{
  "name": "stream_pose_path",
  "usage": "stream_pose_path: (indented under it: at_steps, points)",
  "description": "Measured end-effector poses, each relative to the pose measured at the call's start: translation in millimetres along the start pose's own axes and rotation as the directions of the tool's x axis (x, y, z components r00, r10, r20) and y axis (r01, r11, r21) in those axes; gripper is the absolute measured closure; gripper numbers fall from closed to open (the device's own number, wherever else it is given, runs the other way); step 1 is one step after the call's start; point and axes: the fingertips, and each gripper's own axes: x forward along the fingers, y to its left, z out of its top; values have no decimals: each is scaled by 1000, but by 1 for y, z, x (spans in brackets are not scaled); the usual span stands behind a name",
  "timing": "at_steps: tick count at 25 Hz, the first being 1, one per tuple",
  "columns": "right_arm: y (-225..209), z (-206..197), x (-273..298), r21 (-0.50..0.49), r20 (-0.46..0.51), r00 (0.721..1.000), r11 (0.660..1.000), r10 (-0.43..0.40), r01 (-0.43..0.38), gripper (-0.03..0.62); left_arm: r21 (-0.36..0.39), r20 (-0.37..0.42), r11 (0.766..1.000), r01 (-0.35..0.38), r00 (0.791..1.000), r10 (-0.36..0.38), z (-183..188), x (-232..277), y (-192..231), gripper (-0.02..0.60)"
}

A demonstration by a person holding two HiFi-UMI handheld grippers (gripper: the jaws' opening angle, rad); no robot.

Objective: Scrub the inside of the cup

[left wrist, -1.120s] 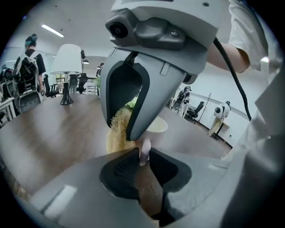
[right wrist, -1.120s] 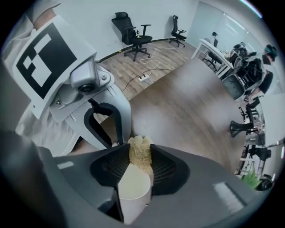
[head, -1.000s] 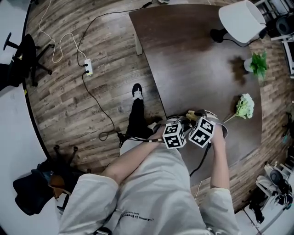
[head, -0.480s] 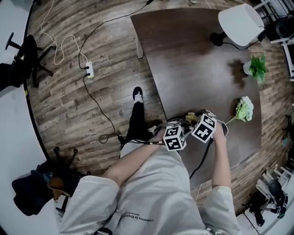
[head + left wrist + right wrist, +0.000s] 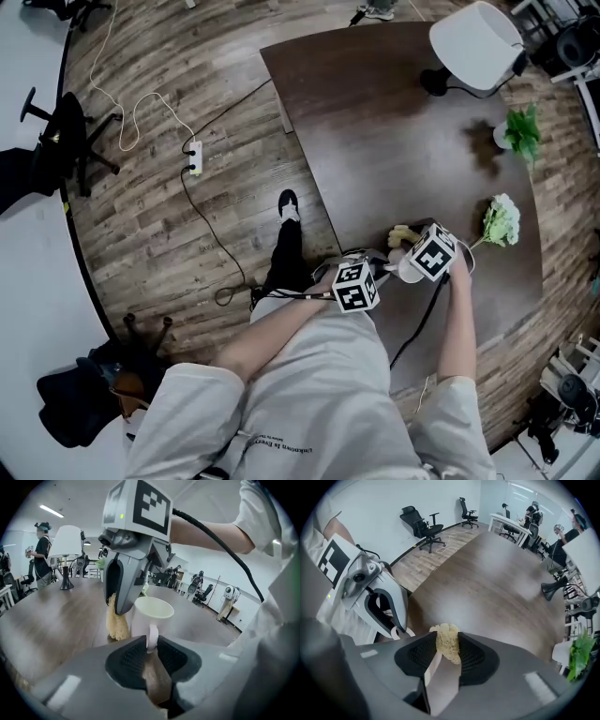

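Left gripper (image 5: pixel 151 645) clenched on the handle of the white cup (image 5: pixel 151 615), over the near edge of the table (image 5: pixel 394 141). Right gripper (image 5: pixel 447 644) grasps a yellow scrubber (image 5: pixel 447 637) just beside the cup, outside it. White flowers (image 5: pixel 502 220) near; lamp (image 5: pixel 473 42) well apart.

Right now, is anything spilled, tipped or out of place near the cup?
Nothing spilled or tipped. The cup is upright, left claw shut on its handle; the right claw holds the sponge beside it, not inside. One flower lies flat on the table.

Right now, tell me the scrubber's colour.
The scrubber is pale yellow, clearest in the right gripper view.
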Motion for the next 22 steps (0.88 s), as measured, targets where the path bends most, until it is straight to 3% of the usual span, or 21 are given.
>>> stream_pose_path:
  at_steps: [4, 11, 14, 22]
  points:
    - [-11, -28, 2, 45, -11, 1000, 999, 2, -2, 430, -3, -12, 1000, 0, 1000, 0, -2, -2, 0, 509]
    - [-8, -59, -1, 237, 149, 989, 970, 22, -57, 430, -22, -26, 1000, -14, 1000, 14, -7, -6, 2, 509]
    - [-6, -70, -3, 311, 196, 981, 949, -5, -58, 430, -26, -42, 999, -19, 999, 18, -9, -9, 0, 509]
    - [14, -112, -2, 423, 217, 970, 906, -106, 4, 430, -35, -69, 998, -44, 997, 41, -14, -6, -6, 510]
